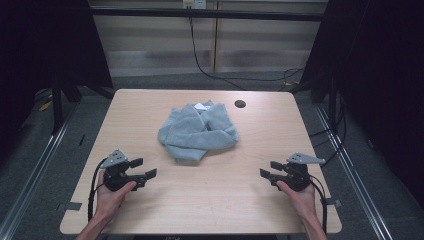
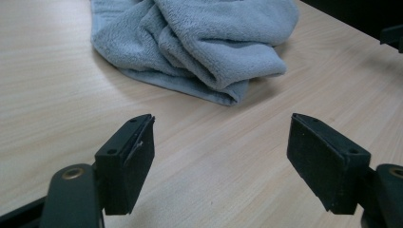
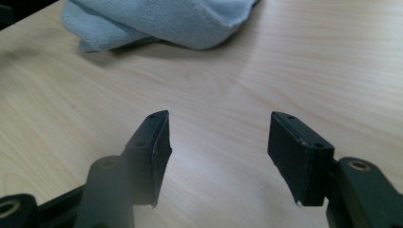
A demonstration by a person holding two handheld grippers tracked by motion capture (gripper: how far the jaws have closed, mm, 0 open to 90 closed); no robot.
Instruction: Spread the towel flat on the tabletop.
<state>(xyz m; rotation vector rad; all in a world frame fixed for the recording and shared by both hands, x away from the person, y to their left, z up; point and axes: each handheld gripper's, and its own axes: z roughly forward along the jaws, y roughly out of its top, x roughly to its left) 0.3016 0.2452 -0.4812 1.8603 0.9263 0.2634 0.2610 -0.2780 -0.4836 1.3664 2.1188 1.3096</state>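
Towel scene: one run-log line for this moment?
towel: crumpled, mid-table, untouched | left gripper: open, empty, near edge | right gripper: open, empty, near edge

High view steeply above the table [image 1: 250, 200]; both gripper views low, close, sharing the towel [image 1: 199, 131]

Towel [image 1: 199, 132] is crumpled, so inner folds and underside are hidden; the small white patch [image 1: 201, 106] at its far edge is too small to identify. In the left gripper view the towel [image 2: 199, 42] is cut off by the top edge, same in the right gripper view [image 3: 157, 21]. Left claw [image 2: 221, 159] and right claw [image 3: 218, 156] bodies run off the bottom edge. In the high view both forearms are cut at the bottom. Surface [image 1: 210, 205] near edge partly clipped. Surrounding room is too dark to read.
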